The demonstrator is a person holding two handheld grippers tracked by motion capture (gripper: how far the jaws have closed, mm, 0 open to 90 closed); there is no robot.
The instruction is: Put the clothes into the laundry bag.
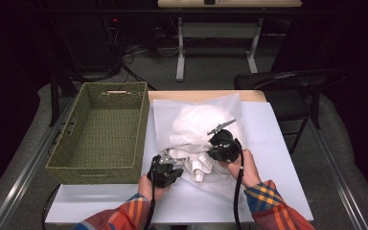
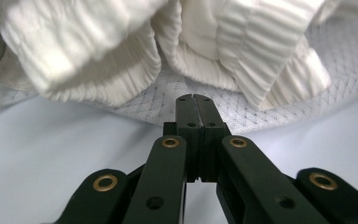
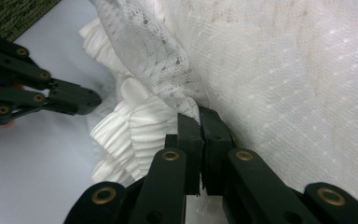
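Observation:
A white mesh laundry bag (image 1: 199,103) lies on the white table (image 1: 273,167), with a white garment (image 1: 191,127) bulging from its near opening. Pleated folds of the garment (image 2: 121,51) spill toward me. My right gripper (image 1: 212,149) is shut on the lacy upper edge of the bag (image 3: 168,60), which runs down between its jaws (image 3: 199,116). My left gripper (image 1: 178,162) is shut, its tips (image 2: 194,99) just over the bag's lower mesh edge (image 2: 279,112). I see nothing clamped between them. It appears again as the left gripper (image 3: 93,100) beside the pleats (image 3: 135,135).
A green woven basket (image 1: 141,127) stands at the table's left, open side up. A black chair (image 1: 287,81) sits behind the right corner. Plaid sleeves (image 1: 273,201) come in from the near edge. Bare table lies to the right of the bag.

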